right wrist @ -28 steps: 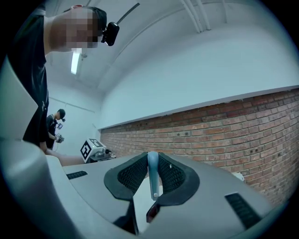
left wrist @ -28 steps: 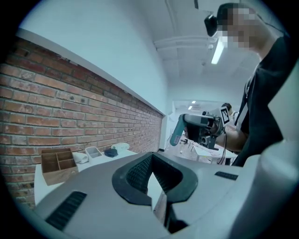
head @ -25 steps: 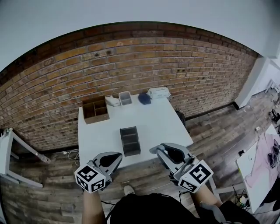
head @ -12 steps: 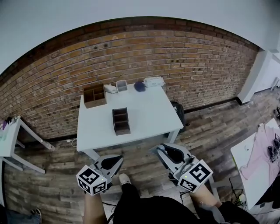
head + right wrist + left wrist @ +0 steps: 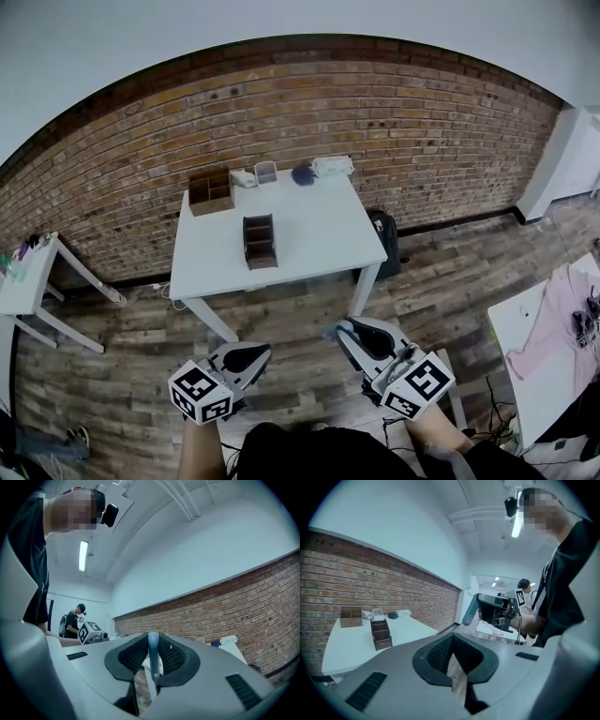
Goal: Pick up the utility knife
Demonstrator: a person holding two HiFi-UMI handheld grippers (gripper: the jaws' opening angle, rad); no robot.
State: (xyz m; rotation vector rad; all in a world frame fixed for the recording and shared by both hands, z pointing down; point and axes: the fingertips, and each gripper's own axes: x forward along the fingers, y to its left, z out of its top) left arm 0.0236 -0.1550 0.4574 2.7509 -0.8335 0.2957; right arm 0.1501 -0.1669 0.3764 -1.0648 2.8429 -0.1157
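My right gripper (image 5: pixel 336 329) is shut on a slim blue-grey utility knife (image 5: pixel 153 654), which stands upright between its black pads in the right gripper view. In the head view only a small grey-blue end of the knife (image 5: pixel 329 328) shows at the jaw tips. My left gripper (image 5: pixel 262 351) is shut with nothing in it; its tips meet and wood floor shows behind them in the left gripper view (image 5: pixel 450 640). Both grippers hang over the wood floor, well short of the white table (image 5: pixel 319 246).
On the table stand a dark organizer (image 5: pixel 260 241), a wooden box (image 5: pixel 211 190) and small containers along the brick wall (image 5: pixel 265 172). A black bag (image 5: pixel 385 240) sits by the table leg. White tables flank the space at left (image 5: pixel 21 292) and right (image 5: pixel 525 349). Another person (image 5: pixel 524 603) holds a device.
The table has shrunk and slid away in the head view as the person backed off. Both grippers went from the table's front edge to over bare floor, with the knife still gripped.
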